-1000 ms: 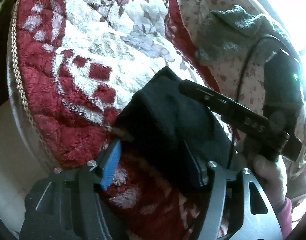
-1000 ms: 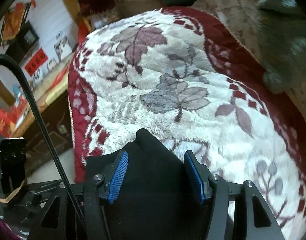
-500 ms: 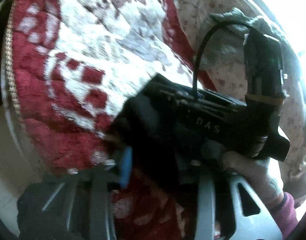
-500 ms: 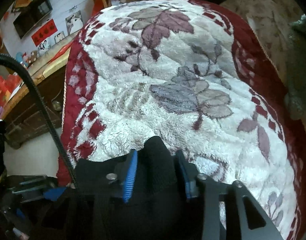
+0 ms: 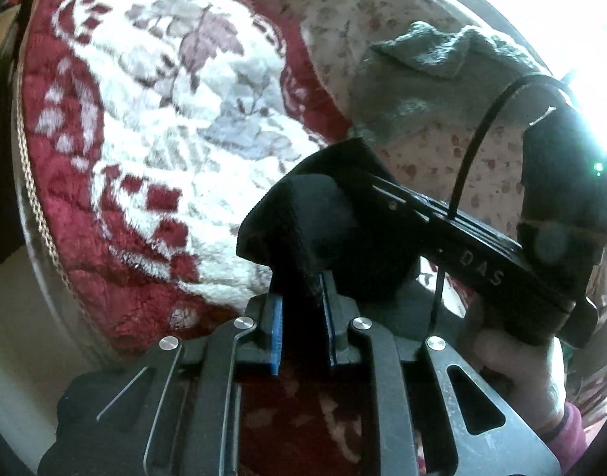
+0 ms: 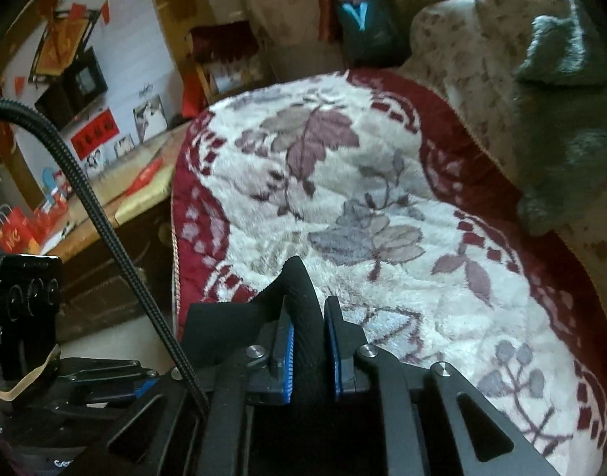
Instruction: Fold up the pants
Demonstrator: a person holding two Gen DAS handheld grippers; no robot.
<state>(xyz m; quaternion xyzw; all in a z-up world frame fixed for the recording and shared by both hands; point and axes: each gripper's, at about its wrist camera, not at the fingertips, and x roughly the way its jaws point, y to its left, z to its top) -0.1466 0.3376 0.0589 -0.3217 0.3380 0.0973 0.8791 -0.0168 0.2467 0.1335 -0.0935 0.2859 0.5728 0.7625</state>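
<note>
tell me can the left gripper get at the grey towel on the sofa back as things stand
Probably not: the left gripper is shut on the black pants, and the right gripper lies across the way to the grey towel.

This is a lived-in home, likely a sitting room. A plush red-and-white throw (image 6: 343, 198) with a leaf pattern covers a sofa (image 6: 474, 67) in floral upholstery, with a grey towel (image 5: 434, 55) draped on its back. Beyond, a wooden table (image 6: 137, 194) carries red gift bags (image 6: 14, 234), and red paper decorations (image 6: 93, 139) and photos (image 6: 150, 117) hang on the white wall.
</note>
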